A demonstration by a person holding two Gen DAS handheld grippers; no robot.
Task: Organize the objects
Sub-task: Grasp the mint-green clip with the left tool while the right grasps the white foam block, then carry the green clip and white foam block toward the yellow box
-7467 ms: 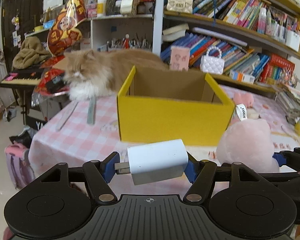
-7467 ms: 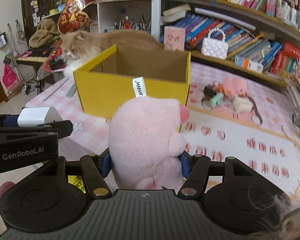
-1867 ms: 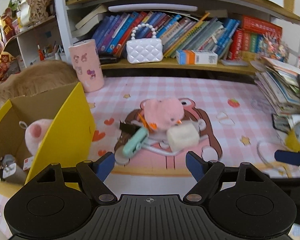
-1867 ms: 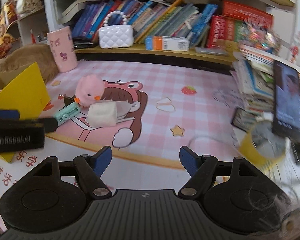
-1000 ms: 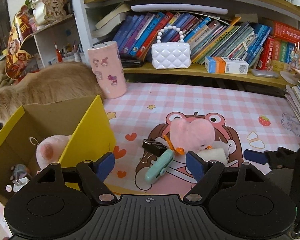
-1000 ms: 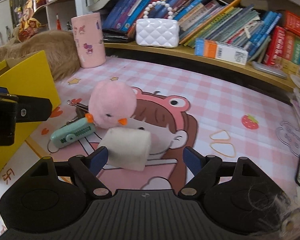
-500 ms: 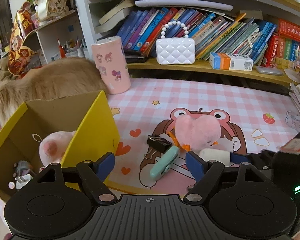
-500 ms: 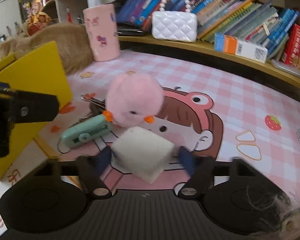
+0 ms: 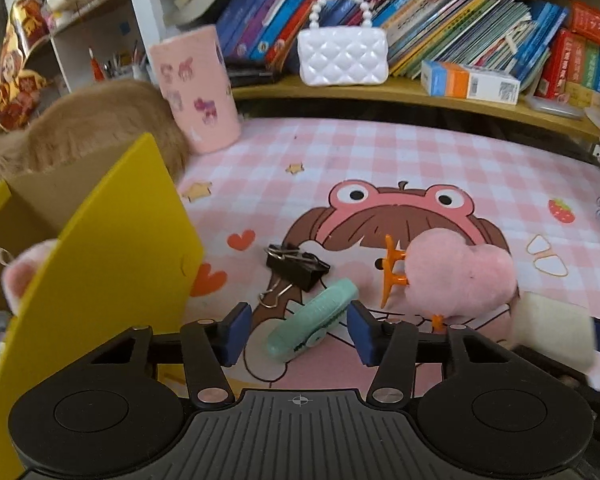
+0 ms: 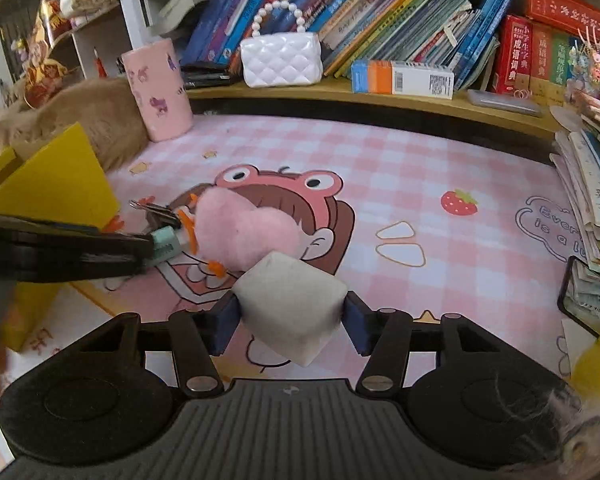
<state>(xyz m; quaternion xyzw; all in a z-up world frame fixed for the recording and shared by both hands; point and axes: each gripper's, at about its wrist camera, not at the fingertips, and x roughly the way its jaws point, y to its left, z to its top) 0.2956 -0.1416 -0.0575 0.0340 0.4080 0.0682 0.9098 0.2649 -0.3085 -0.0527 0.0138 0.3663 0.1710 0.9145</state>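
Note:
A mint-green clip [image 9: 312, 326] lies on the pink cartoon mat, between the fingers of my left gripper [image 9: 299, 330]. Its jaws are closing; a gap still shows beside the left pad. My right gripper [image 10: 290, 326] has its jaws closing tight on a white foam cube [image 10: 292, 312], both pads pressing its sides. The cube [image 9: 552, 328] also shows at the right edge of the left wrist view. A pink fluffy chick [image 9: 460, 280] with an orange claw clip [image 9: 392, 276] sits just beyond, next to a black binder clip [image 9: 296, 266]. The yellow box [image 9: 112, 248] stands at the left with a pink plush [image 9: 16, 276] inside.
A pink printed cylinder [image 9: 196, 88] and a ginger cat [image 9: 100, 120] are behind the box. A low shelf at the back carries a white quilted purse [image 9: 342, 56] and books. A stack of books and papers [image 10: 592, 184] crowds the right edge.
My left gripper dropped toward the mat and its jaws narrowed around the mint clip. My right gripper closed on the white cube and drew it back from the chick.

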